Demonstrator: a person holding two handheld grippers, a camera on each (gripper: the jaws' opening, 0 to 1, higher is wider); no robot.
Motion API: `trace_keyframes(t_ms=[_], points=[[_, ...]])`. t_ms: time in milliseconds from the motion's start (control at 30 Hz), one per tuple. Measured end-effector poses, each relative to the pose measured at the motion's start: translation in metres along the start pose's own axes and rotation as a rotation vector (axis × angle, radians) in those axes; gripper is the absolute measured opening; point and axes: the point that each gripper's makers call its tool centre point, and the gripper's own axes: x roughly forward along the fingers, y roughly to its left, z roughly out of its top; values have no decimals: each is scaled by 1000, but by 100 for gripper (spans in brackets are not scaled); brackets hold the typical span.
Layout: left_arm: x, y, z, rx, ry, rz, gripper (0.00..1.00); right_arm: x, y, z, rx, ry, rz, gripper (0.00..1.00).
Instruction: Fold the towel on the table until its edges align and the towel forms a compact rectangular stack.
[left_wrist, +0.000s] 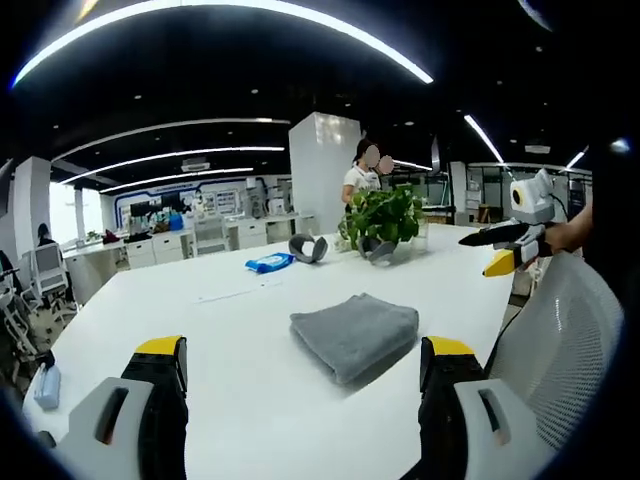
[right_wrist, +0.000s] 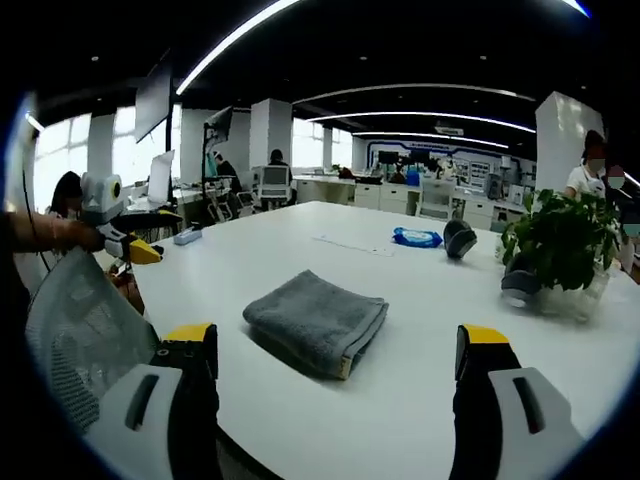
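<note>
A grey towel (left_wrist: 355, 333) (right_wrist: 318, 320) lies folded into a thick, compact rectangle on the white table (left_wrist: 170, 310) (right_wrist: 430, 300). My left gripper (left_wrist: 304, 347) is open, its yellow-tipped jaws standing wide apart just short of the towel with nothing between them. My right gripper (right_wrist: 337, 335) is open too, facing the towel from the opposite side and holding nothing. Each gripper also shows in the other's view, held by a hand off the table edge: the right gripper (left_wrist: 505, 247) and the left gripper (right_wrist: 128, 245).
A potted plant (left_wrist: 383, 215) (right_wrist: 560, 240), a blue packet (left_wrist: 268, 262) (right_wrist: 416, 237) and a grey curved object (left_wrist: 308, 247) (right_wrist: 458, 238) sit on the table beyond the towel. A mesh chair back (left_wrist: 555, 330) (right_wrist: 80, 330) stands at the table edge. People are in the office behind.
</note>
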Motion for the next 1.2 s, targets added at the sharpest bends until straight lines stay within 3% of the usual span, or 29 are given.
trace_keyframes(t_ms=[100,367,633,767,900,1067,1200], points=[[-1,-2,-6,41,30,-2,99,-1,2,-2,3,2,7,99],[3,-20,-17,76,87,-96,99,-1,-4,-6,-45,33,-22,99],[2,-31,-8,40,23,-164,99,-8,-21,7,-67,-38,-113,99],[2,-30,-10,58,38,-159,99,-9,-25,7,-26,-29,-145,99],[0,-28,-1,47,-15,-157,99,-13,-24,7,13,-33,-158,99],[1,-25,1,21,-21,-151,99,-16,-27,16,55,-72,-181,99],[-1,-25,3,14,-35,-147,99,-17,-27,14,72,-63,-183,99]])
